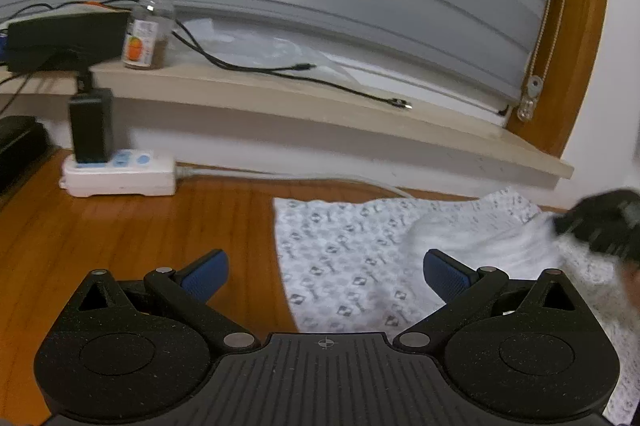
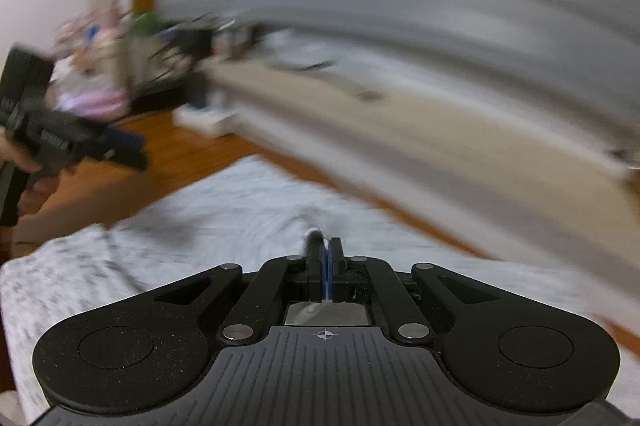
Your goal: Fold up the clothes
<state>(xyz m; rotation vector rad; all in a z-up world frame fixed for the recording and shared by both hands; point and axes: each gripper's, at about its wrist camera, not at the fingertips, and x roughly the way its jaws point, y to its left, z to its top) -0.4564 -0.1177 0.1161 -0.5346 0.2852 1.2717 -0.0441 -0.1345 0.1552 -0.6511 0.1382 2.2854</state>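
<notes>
White patterned cloth lies spread on the wooden floor, and your right gripper has its fingers pinched together on a fold of it. Your left gripper hangs spread wide and empty over the cloth's left edge, the power strip beyond by the wall.

L gripper blk body | blue ribbed pads | silver pivot pins | crosshair mark

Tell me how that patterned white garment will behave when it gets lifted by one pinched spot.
The patterned white garment looks thin and floppy: it lies flat on the wooden floor and bunches where the right gripper pinches it. It would probably drape and sag. Likely light.
</notes>
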